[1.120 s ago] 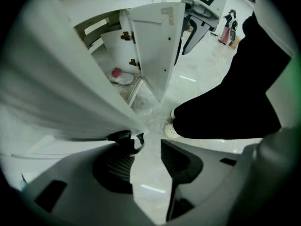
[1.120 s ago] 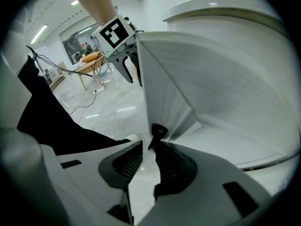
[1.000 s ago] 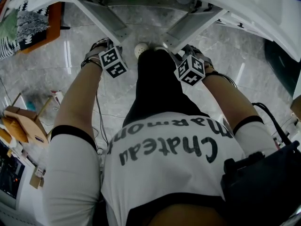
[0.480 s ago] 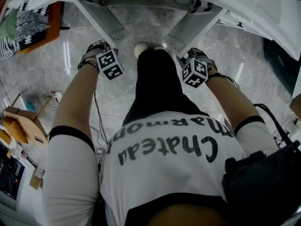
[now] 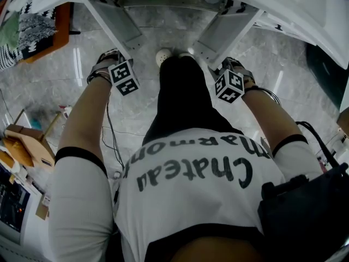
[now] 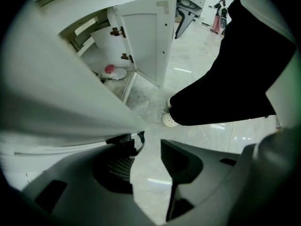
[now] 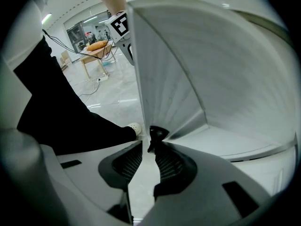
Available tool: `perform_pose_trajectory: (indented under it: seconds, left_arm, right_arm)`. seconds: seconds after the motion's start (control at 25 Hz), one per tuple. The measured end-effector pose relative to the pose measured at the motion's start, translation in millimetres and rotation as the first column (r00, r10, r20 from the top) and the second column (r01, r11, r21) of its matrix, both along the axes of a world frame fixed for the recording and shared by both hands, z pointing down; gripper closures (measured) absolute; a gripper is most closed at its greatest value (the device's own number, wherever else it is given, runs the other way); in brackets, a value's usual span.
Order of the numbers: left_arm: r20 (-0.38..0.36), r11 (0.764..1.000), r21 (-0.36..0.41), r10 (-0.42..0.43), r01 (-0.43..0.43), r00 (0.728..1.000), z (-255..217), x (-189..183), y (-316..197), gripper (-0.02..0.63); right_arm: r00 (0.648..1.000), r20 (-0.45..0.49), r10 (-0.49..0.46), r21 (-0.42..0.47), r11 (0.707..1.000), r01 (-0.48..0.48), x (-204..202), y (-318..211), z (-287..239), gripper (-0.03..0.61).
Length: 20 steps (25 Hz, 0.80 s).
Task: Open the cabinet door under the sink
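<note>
Wider now stand the left cabinet door (image 5: 117,23) and right cabinet door (image 5: 226,29); the left hand-held gripper (image 6: 148,147) and right hand-held gripper (image 7: 149,147) have drawn apart. Grey marble floor (image 5: 136,113) lies beneath both, which point downward from lowered arms. The left one's jaws stand open, a dark handle (image 6: 128,142) against its left jaw. The right one's are narrowly parted, a dark knob (image 7: 155,133) at their tips.

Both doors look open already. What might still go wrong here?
The right hand-held gripper's jaws have just been opening with the black knob at their tips; the right door might swing loose.
The handle of the left door sits beside one pad of the open left hand-held gripper, so it may slip off.
The person's shoe stands between the doors and might get bumped.
</note>
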<state>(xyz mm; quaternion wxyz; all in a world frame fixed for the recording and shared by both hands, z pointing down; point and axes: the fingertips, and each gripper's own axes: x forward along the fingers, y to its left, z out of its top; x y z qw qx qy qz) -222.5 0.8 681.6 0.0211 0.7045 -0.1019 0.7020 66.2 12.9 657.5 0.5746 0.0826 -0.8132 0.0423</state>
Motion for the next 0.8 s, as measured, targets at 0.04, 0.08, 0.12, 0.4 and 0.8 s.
perform_pose_trajectory:
  seconds: [0.04, 0.08, 0.12, 0.4, 0.8]
  left_arm:
    - [0.004, 1.000, 0.000, 0.005, -0.005, 1.000, -0.2, -2.2, 1.1, 0.460]
    - [0.007, 1.000, 0.001, 0.009, -0.009, 1.000, -0.6, -4.4, 2.3, 0.460]
    - [0.010, 1.000, 0.002, 0.011, -0.011, 1.000, -1.0, -6.6, 3.3, 0.460]
    - [0.026, 1.000, 0.009, 0.014, -0.014, 1.000, -0.4, -19.6, 8.3, 0.460]
    - [0.015, 1.000, 0.015, 0.020, -0.020, 1.000, -3.7, -30.0, 14.7, 0.457]
  right_arm:
    - [1.000, -0.003, -0.002, 0.000, 1.000, 0.002, 1.2, 0.3, 0.1, 0.497]
    - [1.000, -0.007, -0.003, 0.000, 1.000, 0.003, 2.7, 0.8, 0.0, 0.497]
    - [1.000, -0.011, -0.005, 0.000, 1.000, 0.005, 4.5, 1.3, -0.1, 0.497]
    - [0.998, -0.053, -0.029, -0.011, 1.000, 0.028, 21.7, 7.1, 4.5, 0.497]
    - [0.997, -0.065, -0.036, -0.016, 0.999, 0.035, 42.4, 13.5, 7.9, 0.497]
